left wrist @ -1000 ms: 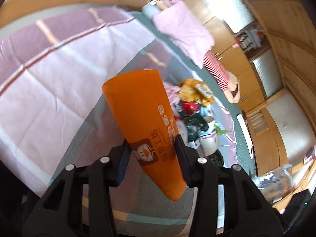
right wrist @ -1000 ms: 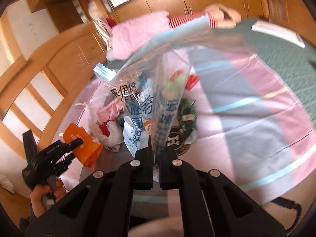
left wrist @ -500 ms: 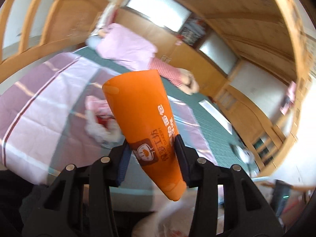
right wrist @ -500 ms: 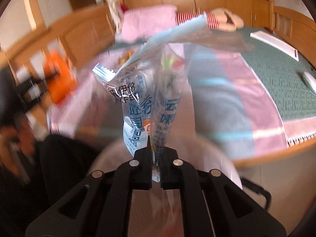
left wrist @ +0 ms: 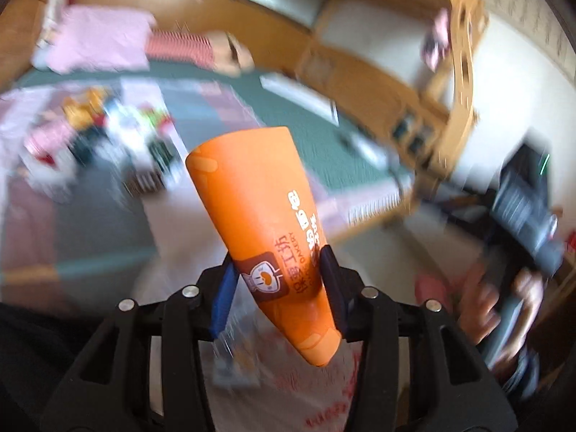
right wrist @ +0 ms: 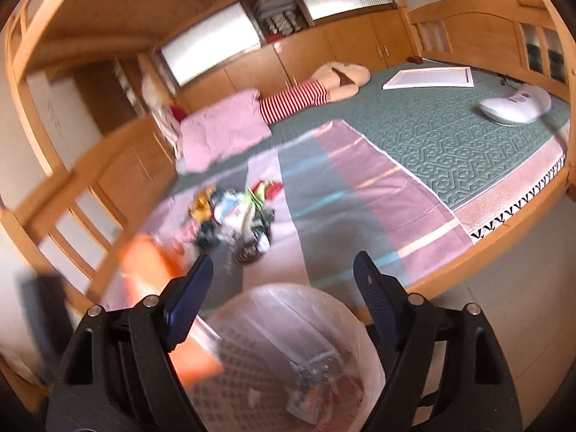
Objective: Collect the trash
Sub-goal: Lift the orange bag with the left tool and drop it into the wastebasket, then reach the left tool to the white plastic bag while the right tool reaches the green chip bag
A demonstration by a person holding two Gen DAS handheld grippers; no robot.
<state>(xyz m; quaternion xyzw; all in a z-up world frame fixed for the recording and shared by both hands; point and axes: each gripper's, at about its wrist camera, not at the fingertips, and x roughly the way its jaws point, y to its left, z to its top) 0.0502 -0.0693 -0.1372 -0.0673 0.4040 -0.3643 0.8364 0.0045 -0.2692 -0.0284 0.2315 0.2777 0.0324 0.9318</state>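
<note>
Trash (right wrist: 234,216) lies piled on the bed (right wrist: 432,144). Left hand-held gripper (left wrist: 277,288) clamps an orange cup (left wrist: 259,223) above the lined bin (right wrist: 288,342); right hand-held gripper (right wrist: 282,273) is spread apart, empty.

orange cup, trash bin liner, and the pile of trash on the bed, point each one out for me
orange cup (left wrist: 252,212): left wrist view, on its orange side wall above the printed logo.
trash bin liner (right wrist: 288,309): right wrist view, on the clear plastic near the bin's rim.
pile of trash (right wrist: 234,212): right wrist view, on the middle of the heap.
</note>
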